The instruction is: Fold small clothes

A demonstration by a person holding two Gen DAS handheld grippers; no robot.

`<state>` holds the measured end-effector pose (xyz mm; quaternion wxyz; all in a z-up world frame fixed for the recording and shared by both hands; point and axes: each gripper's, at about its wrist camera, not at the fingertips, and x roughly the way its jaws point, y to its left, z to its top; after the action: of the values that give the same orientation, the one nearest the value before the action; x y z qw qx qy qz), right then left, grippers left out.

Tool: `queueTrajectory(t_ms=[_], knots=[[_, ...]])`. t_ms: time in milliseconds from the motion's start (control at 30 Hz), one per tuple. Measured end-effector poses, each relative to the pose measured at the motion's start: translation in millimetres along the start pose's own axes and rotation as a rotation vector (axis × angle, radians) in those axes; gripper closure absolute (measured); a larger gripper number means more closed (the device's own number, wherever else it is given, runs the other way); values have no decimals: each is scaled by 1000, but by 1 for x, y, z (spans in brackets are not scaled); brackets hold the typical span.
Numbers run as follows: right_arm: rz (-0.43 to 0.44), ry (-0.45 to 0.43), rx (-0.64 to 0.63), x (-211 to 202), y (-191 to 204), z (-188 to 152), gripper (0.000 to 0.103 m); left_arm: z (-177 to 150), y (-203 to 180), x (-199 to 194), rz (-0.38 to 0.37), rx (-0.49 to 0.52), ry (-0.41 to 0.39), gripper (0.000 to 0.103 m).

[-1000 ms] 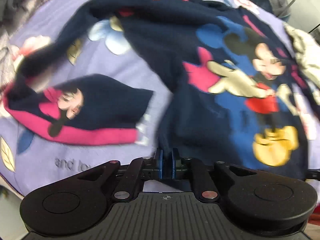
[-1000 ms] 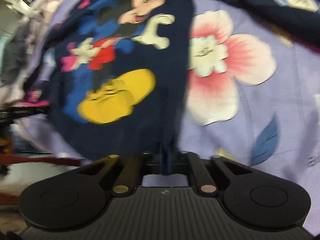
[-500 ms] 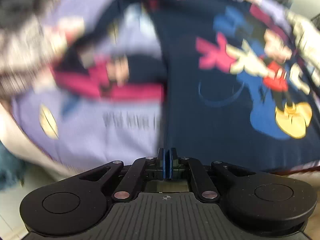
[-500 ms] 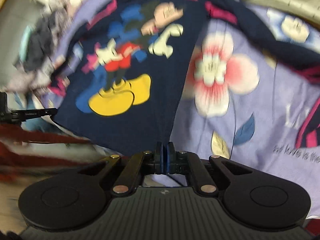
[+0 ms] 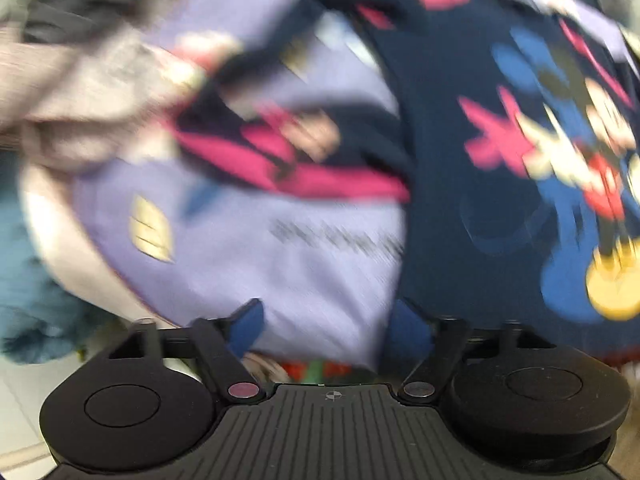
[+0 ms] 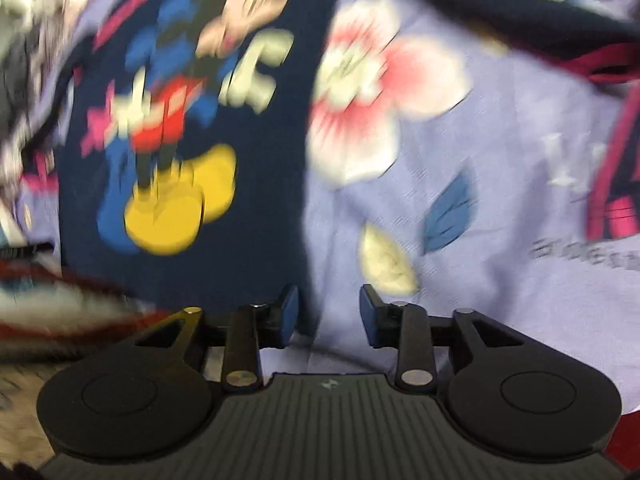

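The left tool (image 5: 326, 330) has its blue pads spread wide and still parting, with nothing caught between them; bare lavender sheet (image 5: 280, 264) shows in the gap. Its right-hand pad (image 5: 408, 330) sits at the lower hem of the navy sweatshirt (image 5: 452, 160), though the blur makes it impossible to say whether pad and cloth touch. The right tool (image 6: 326, 316) stands partly open, its pads also moving apart, and it grips nothing either; the sweatshirt's edge (image 6: 260, 200) runs down just beside its left-hand pad (image 6: 289, 314), with sheet showing in the gap between the pads.

Beyond the tools, the sweatshirt lies spread front-up on the sheet. A cartoon mouse print (image 6: 180, 112) in red, blue and yellow covers the chest. In the left wrist view one sleeve (image 5: 288, 152) lies out to the left of the body, bent across the sheet, its pink cuff band toward the tool and a small cartoon patch on it. In the right wrist view another navy and pink part (image 6: 612, 184) shows at the right edge.

The sheet carries a large pink and white flower (image 6: 380, 92), a blue leaf (image 6: 448, 212), a cream leaf (image 6: 386, 262) and a line of grey lettering (image 6: 584, 256), too smeared to read. At the far left of the left wrist view a heap of grey and beige clothes (image 5: 80, 80) lies beside the sheet.
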<state>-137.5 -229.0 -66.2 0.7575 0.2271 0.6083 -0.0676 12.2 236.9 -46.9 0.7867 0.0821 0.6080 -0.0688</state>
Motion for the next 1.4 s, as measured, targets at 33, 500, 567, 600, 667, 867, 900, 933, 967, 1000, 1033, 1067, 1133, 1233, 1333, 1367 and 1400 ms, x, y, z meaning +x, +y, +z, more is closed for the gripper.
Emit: queueTrajectory(t_ms=[33, 500, 567, 600, 667, 867, 900, 933, 967, 1000, 1033, 1067, 1133, 1233, 1333, 1367, 1400], knots=[[-31, -54, 28, -11, -11, 5, 63, 8, 4, -10, 24, -24, -36, 0], [-312, -227, 35, -27, -87, 22, 52, 79, -100, -41, -170, 19, -177, 0], [-382, -188, -40, -5, -77, 15, 52, 69, -125, -36, -211, 64, -145, 0], [-411, -158, -66, 3, -76, 13, 56, 66, -136, -33, -224, 87, -128, 0], [-432, -144, -83, 7, -79, 10, 96, 59, -153, -29, -238, 136, -96, 0], [-457, -263, -53, -71, -101, 16, 96, 59, -165, -26, -246, 150, -88, 0], [-424, -299, -39, -96, -104, 19, 96, 62, -164, -25, -250, 133, -84, 0], [-344, -339, -14, -124, -107, 22, 96, 63, -164, -24, -258, 116, -79, 0], [-261, -384, 28, -151, -114, 25, 96, 64, -165, -23, -264, 101, -71, 0], [-201, -427, 81, -177, -121, 28, 96, 65, -166, -22, -269, 93, -63, 0], [-147, -453, 134, -200, -130, 31, 96, 68, -170, -20, -272, 93, -58, 0], [-78, -461, 176, -218, -140, 35, 96, 70, -174, -18, -274, 100, -55, 0], [25, -505, 209, -247, -154, 35, 96, 73, -182, -15, -278, 122, -52, 0], [20, -481, 200, -262, -163, 33, 96, 76, -194, -18, -298, 154, -60, 0], [-4, -430, 134, -252, -161, 23, 96, 75, -202, -20, -308, 178, -64, 0], [-34, -402, 94, -240, -152, 19, 96, 74, -204, -19, -308, 179, -56, 0], [-71, -362, 47, -224, -144, 18, 96, 73, -205, -17, -306, 178, -45, 0]])
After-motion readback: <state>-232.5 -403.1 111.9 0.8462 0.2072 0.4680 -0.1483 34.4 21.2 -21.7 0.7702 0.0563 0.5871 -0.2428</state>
